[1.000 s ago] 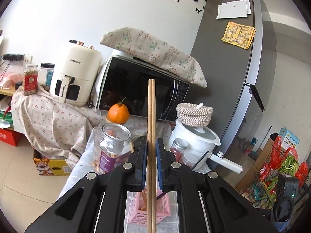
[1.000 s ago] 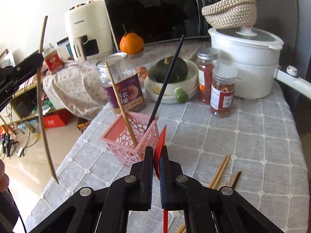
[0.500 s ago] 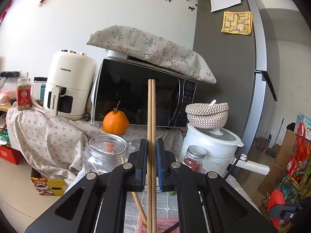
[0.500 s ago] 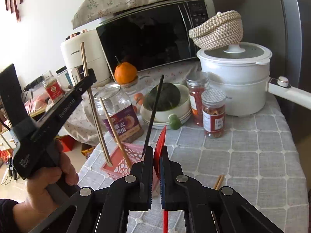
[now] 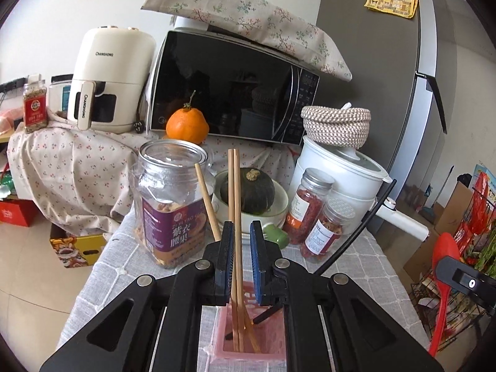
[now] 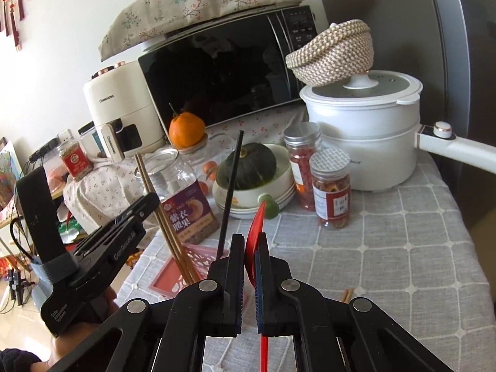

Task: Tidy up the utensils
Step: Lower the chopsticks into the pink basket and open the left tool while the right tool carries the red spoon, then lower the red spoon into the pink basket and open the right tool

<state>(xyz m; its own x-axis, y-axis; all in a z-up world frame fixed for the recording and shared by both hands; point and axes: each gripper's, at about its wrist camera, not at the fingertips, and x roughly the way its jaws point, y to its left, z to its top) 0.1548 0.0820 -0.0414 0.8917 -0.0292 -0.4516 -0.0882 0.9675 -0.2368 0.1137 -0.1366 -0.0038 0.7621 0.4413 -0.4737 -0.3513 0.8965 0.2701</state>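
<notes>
Left wrist view: the left gripper (image 5: 238, 237) stands narrowly parted around 2 wooden chopsticks (image 5: 235, 198), whose lower ends sit inside the pink basket (image 5: 248, 352) on the checked tablecloth (image 5: 356, 266); right gripper (image 6: 249, 249) is clamped on a red spatula (image 6: 255, 226)

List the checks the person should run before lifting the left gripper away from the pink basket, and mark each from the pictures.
1. Wooden chopsticks have their lower ends inside the pink basket: ok.
2. Left gripper is free of them: a gap shows at one pad, contact at the other cannot be told.
3. Basket stands upright on the table: ok.
4. Black chopstick is in the basket: ok.
5. Right gripper is shut on the red spoon: ok.
6. All utensils sorted: not ok, loose chopsticks lie on the table.
</notes>
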